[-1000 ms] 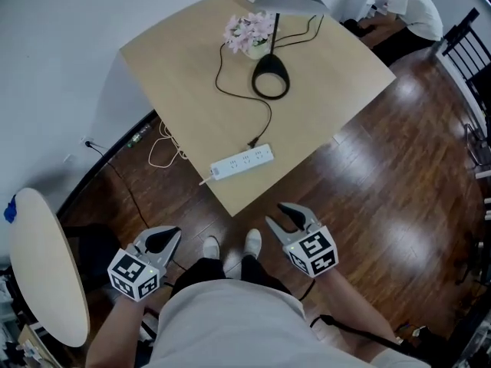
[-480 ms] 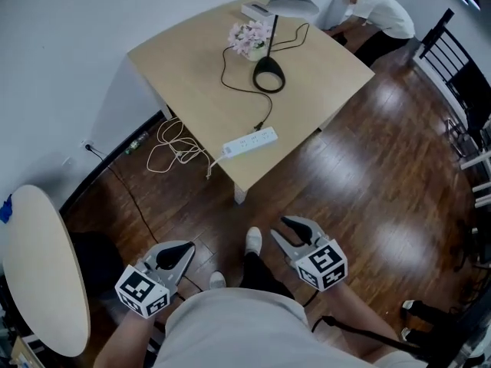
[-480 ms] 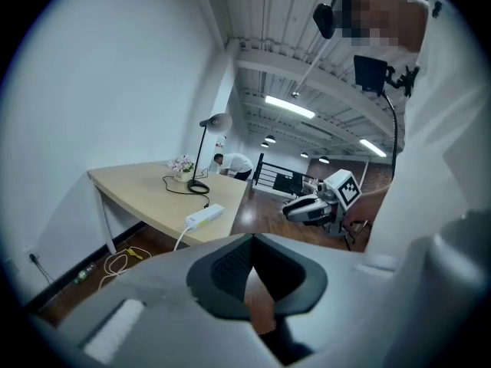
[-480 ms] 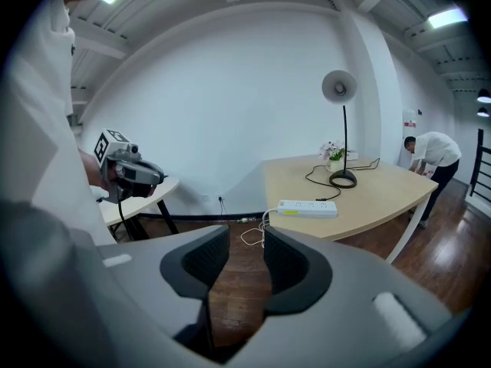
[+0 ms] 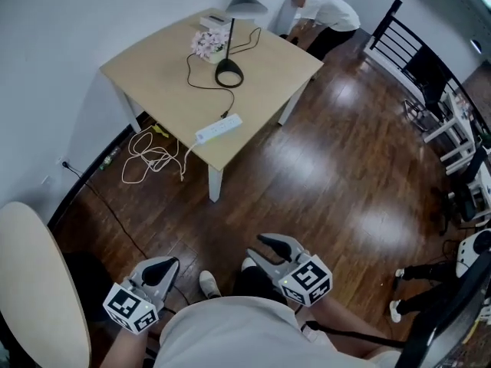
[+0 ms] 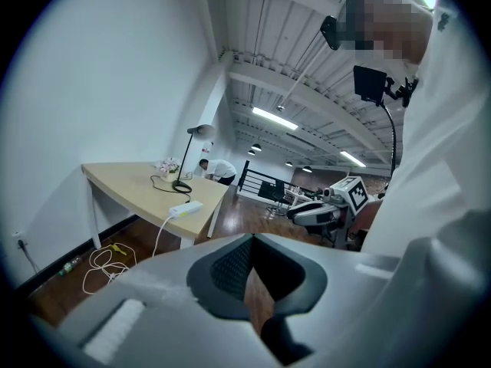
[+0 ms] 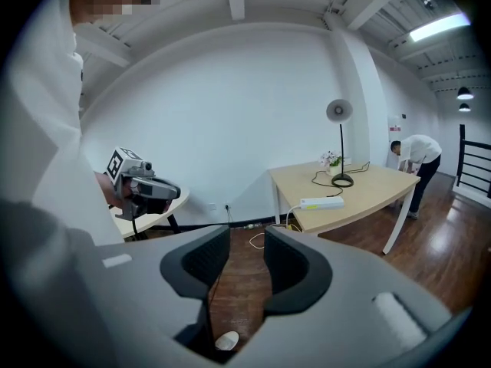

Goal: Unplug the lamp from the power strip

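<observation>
The black lamp (image 5: 229,72) stands on the far side of the pale wooden table (image 5: 153,60), its grey shade (image 5: 245,0) above. Its black cord runs to a plug (image 5: 225,116) seated in the white power strip (image 5: 219,129) near the table's front edge. Both grippers hang low by my body, far from the table. My left gripper (image 5: 170,264) is shut with nothing in it. My right gripper (image 5: 255,246) is open and holds nothing. From the right gripper view, the power strip (image 7: 322,202) and lamp (image 7: 340,140) show far ahead.
A small pot of pink flowers (image 5: 205,43) sits beside the lamp. White cable coils (image 5: 149,156) lie on the dark wood floor under the table. A round pale table (image 5: 31,282) is at my left. A person (image 5: 322,14) bends over beyond the table's far corner.
The table, lamp and power strip have drawn farther away and up-left in the head view, with more floor between us. Both grippers stay low near my body, unchanged.
</observation>
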{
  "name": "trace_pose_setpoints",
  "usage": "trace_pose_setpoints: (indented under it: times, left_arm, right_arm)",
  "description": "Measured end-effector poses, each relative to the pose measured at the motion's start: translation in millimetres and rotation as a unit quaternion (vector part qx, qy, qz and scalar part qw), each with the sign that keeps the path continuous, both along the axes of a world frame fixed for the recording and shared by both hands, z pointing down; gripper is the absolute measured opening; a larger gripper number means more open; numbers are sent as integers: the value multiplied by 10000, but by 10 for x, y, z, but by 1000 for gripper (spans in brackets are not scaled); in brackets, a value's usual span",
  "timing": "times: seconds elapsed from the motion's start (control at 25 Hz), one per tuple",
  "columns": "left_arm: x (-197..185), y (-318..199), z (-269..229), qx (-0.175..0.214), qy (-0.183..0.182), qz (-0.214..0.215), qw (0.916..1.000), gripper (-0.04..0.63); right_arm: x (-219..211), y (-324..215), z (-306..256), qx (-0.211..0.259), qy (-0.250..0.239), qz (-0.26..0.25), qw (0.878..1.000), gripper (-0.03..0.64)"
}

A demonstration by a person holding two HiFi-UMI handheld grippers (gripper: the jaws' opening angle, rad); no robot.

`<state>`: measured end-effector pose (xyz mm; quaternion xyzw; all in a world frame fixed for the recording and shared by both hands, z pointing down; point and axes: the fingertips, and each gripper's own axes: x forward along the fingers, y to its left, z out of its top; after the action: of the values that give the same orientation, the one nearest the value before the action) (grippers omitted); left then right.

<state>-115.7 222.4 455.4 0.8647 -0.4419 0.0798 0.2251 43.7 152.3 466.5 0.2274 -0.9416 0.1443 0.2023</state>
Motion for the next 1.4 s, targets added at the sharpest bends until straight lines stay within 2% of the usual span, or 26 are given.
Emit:
trace_pose_setpoints:
  times: [0.16,0.56,0.76,1.04,1.4]
  left_arm:
    - [162,118,-84,135,31,-79,9999,6]
    - [872,245,-241,252,-222,-2,9994,6]
    - [1147,296,-311,320,-129,-11,9994,6]
    - [1255,413,-352,373,-213,-97,9990,6]
    - [1344,494,-309,332,-198,-111,9992,6]
  right_arm:
    - [99,101,-112,85,-132,-18,9999,146]
    - [631,276,-369,472,-136,-434,9979,146]
    - [823,336,-376,486,-239,-478,9974,146]
    - [879,449,-428,559,-415,-633,9956,146]
    - [944,475,-461,618,-410,-703,9948,146]
